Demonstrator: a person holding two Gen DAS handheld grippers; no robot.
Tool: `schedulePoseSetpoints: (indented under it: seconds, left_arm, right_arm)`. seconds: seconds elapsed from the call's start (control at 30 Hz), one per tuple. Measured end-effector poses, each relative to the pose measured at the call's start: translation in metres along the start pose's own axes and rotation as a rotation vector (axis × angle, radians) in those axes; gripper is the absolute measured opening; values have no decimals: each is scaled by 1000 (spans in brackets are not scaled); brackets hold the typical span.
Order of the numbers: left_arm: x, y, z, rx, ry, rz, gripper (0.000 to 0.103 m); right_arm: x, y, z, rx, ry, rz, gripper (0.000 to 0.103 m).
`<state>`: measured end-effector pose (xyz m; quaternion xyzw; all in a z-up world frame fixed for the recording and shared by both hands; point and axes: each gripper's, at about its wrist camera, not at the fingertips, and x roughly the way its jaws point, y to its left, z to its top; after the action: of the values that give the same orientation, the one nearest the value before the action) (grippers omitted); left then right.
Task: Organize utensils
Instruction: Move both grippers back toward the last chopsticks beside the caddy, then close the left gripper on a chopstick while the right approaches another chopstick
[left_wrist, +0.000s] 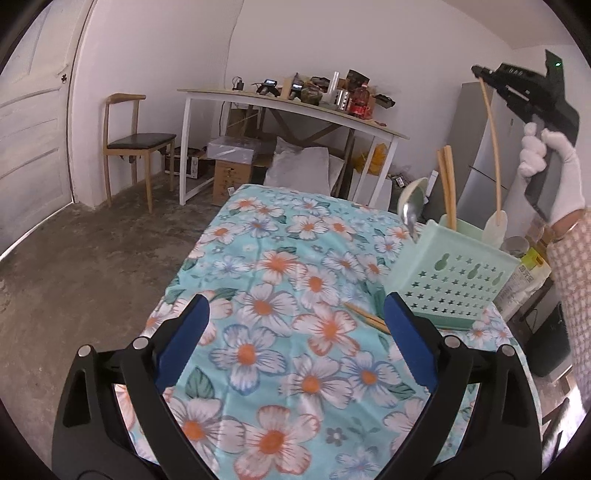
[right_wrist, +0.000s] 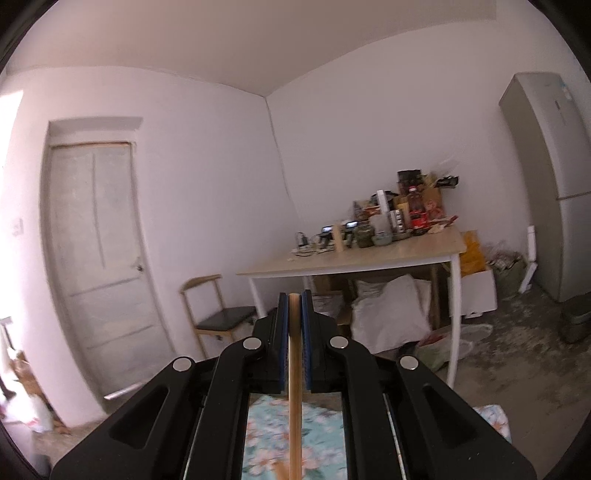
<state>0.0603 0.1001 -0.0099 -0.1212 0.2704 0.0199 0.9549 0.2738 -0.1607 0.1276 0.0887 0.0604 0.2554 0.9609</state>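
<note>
My left gripper (left_wrist: 297, 302) stands open low over the flowered tablecloth (left_wrist: 280, 258), with nothing between its blue pads. A pair of wooden chopsticks (left_wrist: 364, 316) lies on the cloth just beside its right finger. Behind them stands a mint-green perforated utensil holder (left_wrist: 458, 280) with a metal spoon (left_wrist: 409, 216), a pale ladle (left_wrist: 417, 190) and wooden sticks (left_wrist: 447, 184) in it. High at the right, a white-gloved hand (left_wrist: 554, 166) holds my right gripper (left_wrist: 480, 72), shut on a long wooden-handled spatula (left_wrist: 494, 140). Its white head hangs at the holder's far rim. The right wrist view shows the spatula handle (right_wrist: 294, 369) clamped between the pads of the right gripper (right_wrist: 294, 295).
A checked sleeve (left_wrist: 576, 295) is at the right edge. Bags and jars (left_wrist: 524, 266) stand off the table's right side, with a grey fridge (left_wrist: 480, 155) behind. Farther back are a cluttered desk (left_wrist: 295, 107), a chair (left_wrist: 136, 144) and a door (left_wrist: 33, 129).
</note>
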Motion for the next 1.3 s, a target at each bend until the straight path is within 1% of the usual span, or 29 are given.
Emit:
schedulePoseSetpoints:
  seconds: [0.03, 0.1, 0.17, 0.27, 0.43, 0.6, 0.63, 0.73, 0.77, 0.8, 0.87, 0.9, 0.97, 1.03, 1.13, 1.2, 1.23, 1.3]
  left_arm:
    - [1, 2, 0, -3, 1, 1, 91]
    - [3, 4, 1, -8, 2, 2, 91]
    - [5, 6, 2, -10, 6, 0, 91]
    - [5, 6, 1, -11, 7, -2, 91]
    - [5, 1, 1, -3, 1, -12, 91]
    - [2, -7, 1, -5, 5, -26, 91]
    - [1, -9, 1, -5, 5, -28, 91]
    - [-2, -14, 1, -5, 7, -30, 91]
    - [-2, -15, 2, -6, 8, -31, 91]
    - [-3, -16, 2, -7, 9, -33, 91]
    - [-3, -20, 3, -9, 14, -39, 91]
    - [-2, -22, 3, -7, 18, -43, 91]
    - [0, -27, 4, 1, 29, -49, 91]
    - [5, -36, 3, 12, 49, -57, 91]
    - [13, -45, 2, 22, 84, -72, 91]
    - [23, -52, 0, 18, 122, -101, 91]
    - [27, -53, 0, 9, 138, -109, 91]
    - [39, -57, -1, -21, 183, -143, 91]
  right_arm:
    - [6, 1, -3, -18, 11, -26, 7]
    - [14, 2, -9, -45, 34, -51, 7]
    - [17, 4, -14, -69, 62, -66, 7]
    - [14, 6, -15, -90, 77, -77, 8]
    - [-6, 2, -12, -85, 73, -79, 8]
    - [-43, -9, -9, -26, 58, -85, 9]
    - [-54, -13, -9, -9, 55, -81, 11]
    - [-79, -19, -12, 17, 53, -72, 22]
    - [-90, -19, -15, 20, 56, -63, 23]
    - [-102, -18, -20, 18, 64, -47, 25]
    - [-121, -13, -32, -6, 92, -13, 34]
    - [-129, -10, -37, -18, 100, 0, 35]
    - [-147, -3, -54, -43, 131, 41, 44]
    - [-163, 2, -81, -43, 189, 69, 46]
    - [-169, -1, -118, -20, 292, 64, 47]
    - [-168, -10, -153, 70, 393, 68, 47]
    - [-166, -15, -166, 107, 430, 71, 47]
    - [-162, -22, -197, 169, 527, 40, 47]
